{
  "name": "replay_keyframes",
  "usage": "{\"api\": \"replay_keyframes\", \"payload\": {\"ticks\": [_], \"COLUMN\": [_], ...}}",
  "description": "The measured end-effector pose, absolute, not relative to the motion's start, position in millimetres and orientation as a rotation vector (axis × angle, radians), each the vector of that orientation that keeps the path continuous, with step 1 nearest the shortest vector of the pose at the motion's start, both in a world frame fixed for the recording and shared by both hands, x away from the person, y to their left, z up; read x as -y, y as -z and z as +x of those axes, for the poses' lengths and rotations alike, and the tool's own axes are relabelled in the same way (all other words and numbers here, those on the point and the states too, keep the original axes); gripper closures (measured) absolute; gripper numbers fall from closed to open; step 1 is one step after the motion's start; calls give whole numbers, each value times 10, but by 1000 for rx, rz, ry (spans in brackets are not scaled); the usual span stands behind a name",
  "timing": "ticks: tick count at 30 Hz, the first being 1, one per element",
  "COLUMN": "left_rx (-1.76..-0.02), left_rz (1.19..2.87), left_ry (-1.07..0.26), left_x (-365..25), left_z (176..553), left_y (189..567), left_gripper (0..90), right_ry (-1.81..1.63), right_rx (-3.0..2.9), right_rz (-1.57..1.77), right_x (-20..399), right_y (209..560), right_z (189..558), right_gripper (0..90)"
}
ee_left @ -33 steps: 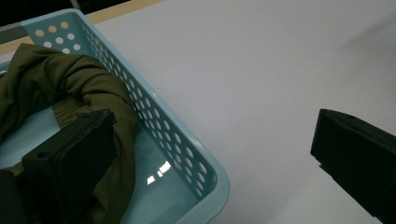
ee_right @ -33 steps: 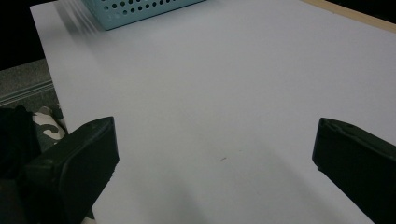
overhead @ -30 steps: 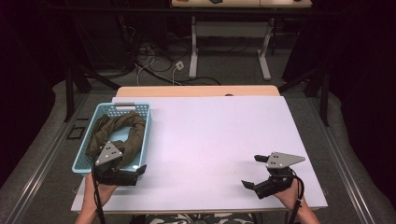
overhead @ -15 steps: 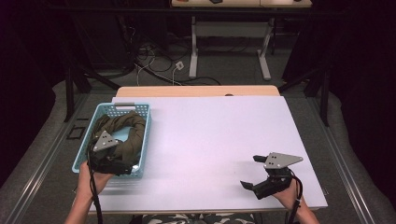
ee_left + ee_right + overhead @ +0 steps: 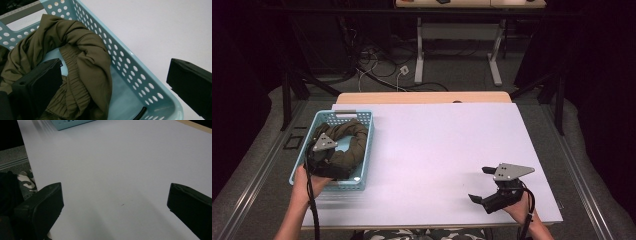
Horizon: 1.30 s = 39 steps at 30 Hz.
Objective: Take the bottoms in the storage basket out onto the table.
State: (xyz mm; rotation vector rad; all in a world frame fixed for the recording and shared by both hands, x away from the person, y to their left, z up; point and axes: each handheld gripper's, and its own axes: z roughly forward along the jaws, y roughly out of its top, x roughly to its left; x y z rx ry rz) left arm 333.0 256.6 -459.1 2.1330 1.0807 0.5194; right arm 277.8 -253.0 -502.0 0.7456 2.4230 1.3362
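Note:
A light blue perforated basket (image 5: 369,142) stands at the table's left side with an olive-green garment (image 5: 355,144) bunched inside it. My left gripper (image 5: 328,156) hovers over the basket's near half, open. In the left gripper view its left jaw is above the garment (image 5: 85,57) and its right jaw is outside the basket wall (image 5: 130,62), over the table. My right gripper (image 5: 481,184) rests low near the table's front right corner, open with nothing between its jaws; the right gripper view has bare white tabletop ahead of it (image 5: 113,192).
A white sheet (image 5: 437,145) covers the table, with a wooden strip (image 5: 422,97) along the far edge. The basket's corner (image 5: 72,123) lies far ahead in the right gripper view. Desk legs and cables sit on the floor beyond.
My left gripper has moved forward from the basket's near edge to over the garment inside it. The right gripper has stayed almost in place.

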Motion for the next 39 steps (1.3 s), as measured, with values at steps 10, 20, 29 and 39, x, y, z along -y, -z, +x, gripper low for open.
{"api": "replay_keyframes", "payload": {"ticks": [10, 20, 29, 39], "left_rx": [-1118, -1138, -1179, -1182], "left_rz": [2208, 2254, 2308, 2360], "left_ry": [-539, -508, -512, -509], "left_x": [-2610, -2559, -2627, -2595], "left_z": [3541, 3751, 3875, 3912], "left_y": [4568, 4599, 4648, 4711], "left_gripper": [0, 0, 0, 0], "right_ry": [-1323, -1320, -1300, -1295], "right_rx": [-2426, -2432, -2438, -2447], "right_rz": [748, 743, 741, 742], "right_x": [2520, 2509, 2504, 2502], "right_y": [5026, 5026, 5030, 5034], "right_z": [2790, 2800, 2799, 2804], "right_gripper": [7, 9, 11, 13]}}
